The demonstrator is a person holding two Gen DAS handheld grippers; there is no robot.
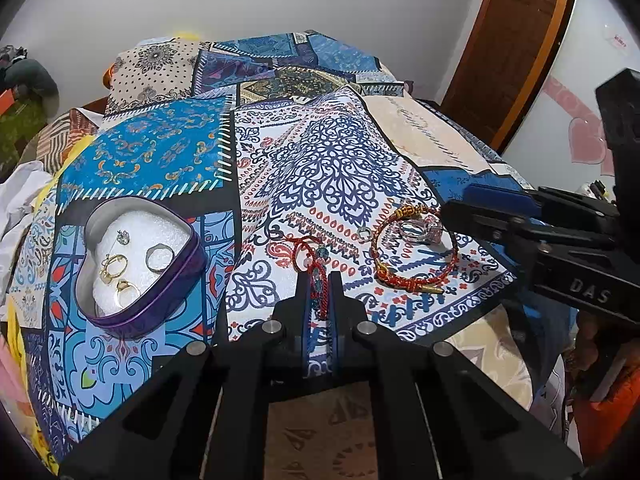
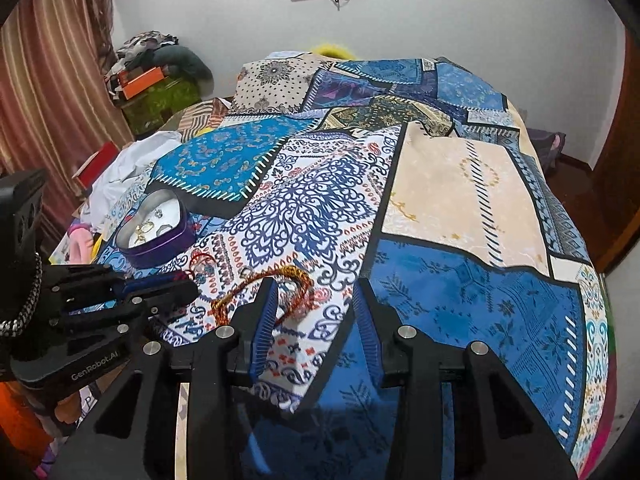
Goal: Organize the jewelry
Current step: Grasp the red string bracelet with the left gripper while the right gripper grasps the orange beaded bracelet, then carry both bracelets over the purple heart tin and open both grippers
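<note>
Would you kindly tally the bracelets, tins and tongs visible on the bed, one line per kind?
Bracelets: 2, the red cord bracelet and the braided bracelet
Tins: 1, the heart-shaped tin
Tongs: 2, the left tongs and the right tongs
Total: 5

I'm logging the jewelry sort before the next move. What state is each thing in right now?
Tin: open, no lid on, holding rings and earrings.
Thin red bracelet: pinched at one end, the rest on the bedspread.
Thick red bracelet: lying loose, around some silver rings.
Left tongs: shut on the thin red bracelet.
Right tongs: open, holding nothing.
</note>
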